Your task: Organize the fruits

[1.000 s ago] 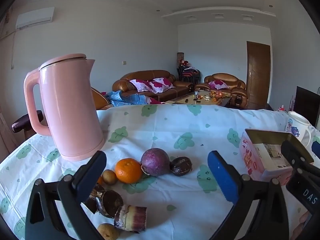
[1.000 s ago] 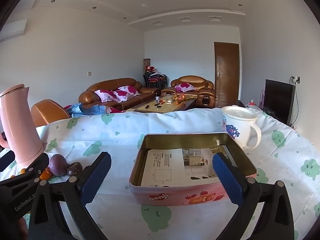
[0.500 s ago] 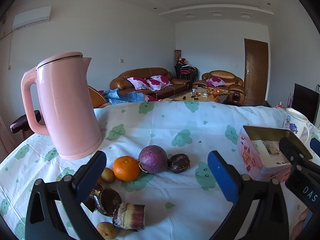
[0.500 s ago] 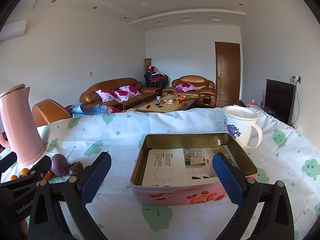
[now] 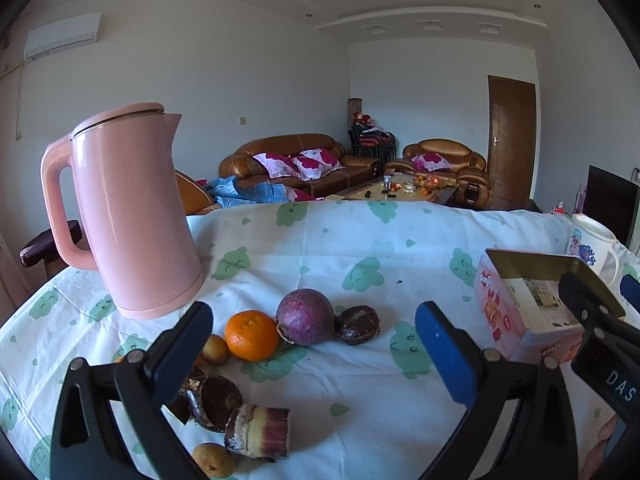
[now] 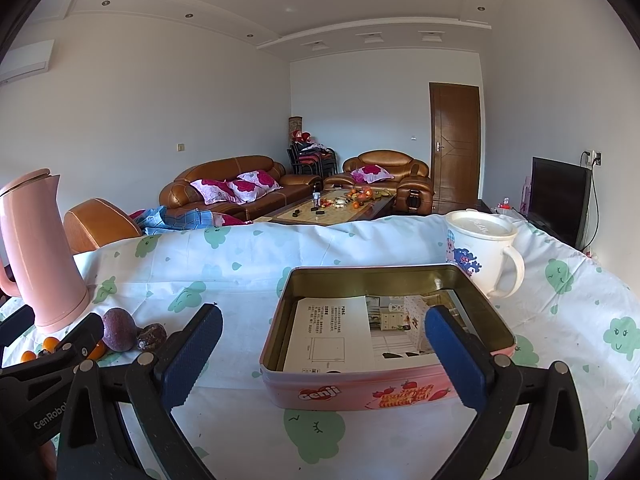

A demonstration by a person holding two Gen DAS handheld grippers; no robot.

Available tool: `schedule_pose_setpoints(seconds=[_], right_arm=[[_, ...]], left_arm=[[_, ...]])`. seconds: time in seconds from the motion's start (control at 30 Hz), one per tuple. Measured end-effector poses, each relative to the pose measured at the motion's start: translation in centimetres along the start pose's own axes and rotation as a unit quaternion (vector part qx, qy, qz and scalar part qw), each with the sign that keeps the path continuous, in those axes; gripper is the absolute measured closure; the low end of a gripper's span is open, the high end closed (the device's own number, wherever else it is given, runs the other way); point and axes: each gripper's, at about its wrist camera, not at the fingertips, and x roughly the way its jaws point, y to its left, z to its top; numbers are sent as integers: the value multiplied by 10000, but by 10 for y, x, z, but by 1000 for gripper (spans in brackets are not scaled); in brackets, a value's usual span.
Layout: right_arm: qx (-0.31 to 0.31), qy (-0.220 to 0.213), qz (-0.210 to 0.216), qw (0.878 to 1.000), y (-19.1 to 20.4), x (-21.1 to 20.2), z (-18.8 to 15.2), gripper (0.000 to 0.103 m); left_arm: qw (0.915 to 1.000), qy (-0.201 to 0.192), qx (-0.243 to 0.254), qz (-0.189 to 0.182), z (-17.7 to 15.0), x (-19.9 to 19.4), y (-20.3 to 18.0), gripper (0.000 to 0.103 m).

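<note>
A cluster of fruit lies on the tablecloth in the left wrist view: an orange [image 5: 252,334], a large purple passion fruit [image 5: 305,317], a dark wrinkled passion fruit [image 5: 357,325], a cut piece of sugarcane [image 5: 258,432], dark chestnut-like pieces [image 5: 214,400] and small brown longans [image 5: 215,349]. My left gripper [image 5: 314,350] hovers open just in front of them, holding nothing. The pink tin [image 6: 384,388], open with papers inside, sits before my right gripper [image 6: 324,350], which is open and holds nothing. The purple fruit [image 6: 119,329] shows at far left there.
A tall pink kettle [image 5: 132,216] stands behind the fruit at left. A white lidded mug [image 6: 482,252] stands behind the tin at right. The table's far edge drops off toward sofas and a coffee table. The other gripper's black body [image 5: 600,340] shows at right.
The left gripper has tilted and shifted slightly, so the fruit sits a little lower-left in view. The right gripper has barely moved. Both stay open.
</note>
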Motion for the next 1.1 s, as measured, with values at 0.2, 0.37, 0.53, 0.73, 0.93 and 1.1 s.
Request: schedule_pose_setpoints(seconds=[0.2, 0.37, 0.53, 0.73, 0.93, 1.1], right_arm=[[4, 2, 3, 10000, 0, 0, 0, 1], [10, 3, 3, 10000, 0, 0, 0, 1], [12, 3, 4, 10000, 0, 0, 0, 1], [18, 3, 8, 10000, 0, 0, 0, 1], [18, 2, 54, 10000, 3, -1, 0, 1], [25, 4, 54, 10000, 3, -1, 0, 1]], left_arm=[[10000, 2, -1, 0, 0, 0, 0, 0], [10000, 4, -2, 1, 0, 0, 0, 0], [10000, 5, 2, 1, 1, 0, 0, 0], [10000, 7, 3, 0, 1, 0, 0, 0], [10000, 4, 13, -7, 1, 0, 0, 0], [10000, 6, 4, -3, 1, 0, 0, 0]])
